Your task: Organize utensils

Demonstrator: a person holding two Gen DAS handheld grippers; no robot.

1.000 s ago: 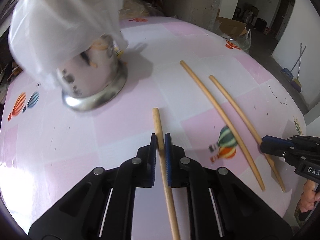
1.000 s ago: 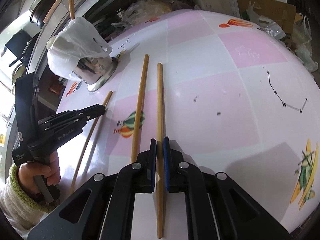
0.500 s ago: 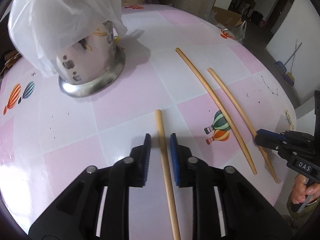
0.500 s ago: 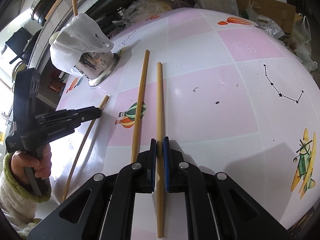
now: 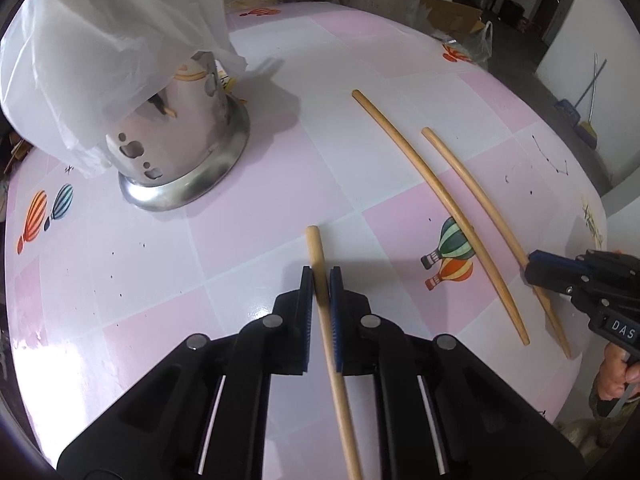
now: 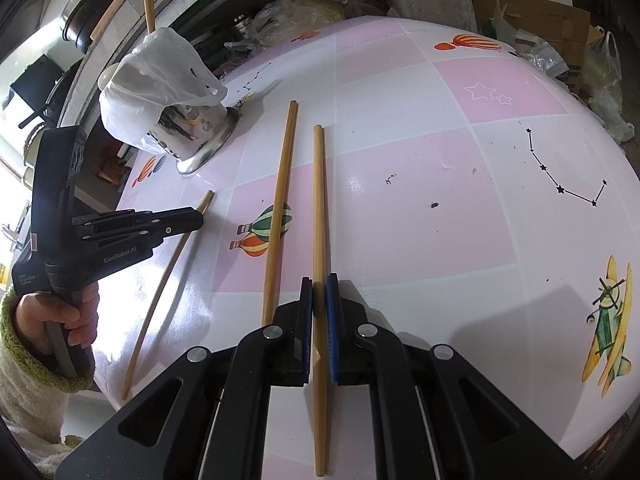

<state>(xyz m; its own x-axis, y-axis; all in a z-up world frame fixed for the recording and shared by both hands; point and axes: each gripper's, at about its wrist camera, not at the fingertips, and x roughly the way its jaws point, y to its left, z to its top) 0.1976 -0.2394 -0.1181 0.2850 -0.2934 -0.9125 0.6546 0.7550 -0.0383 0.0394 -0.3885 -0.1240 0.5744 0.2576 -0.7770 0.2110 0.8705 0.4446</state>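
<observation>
Three long wooden chopsticks lie on the pink-and-white table. My left gripper has the left chopstick between its jaws near the far end; the jaws are closing and the pads press on it. My right gripper is shut on the right chopstick around the middle of its length. The middle chopstick lies free between them. A steel utensil holder stands at the far left under a white plastic bag, with a stick poking out.
A person's hand in a fuzzy sleeve grips the left tool. Pots and bags crowd the counter behind the table. Cardboard boxes and plastic bags sit on the floor past the far right edge.
My left jaws opened around the chopstick half a second ago and have closed on it again. The left view tilted slightly. The right gripper has kept still on its chopstick.
</observation>
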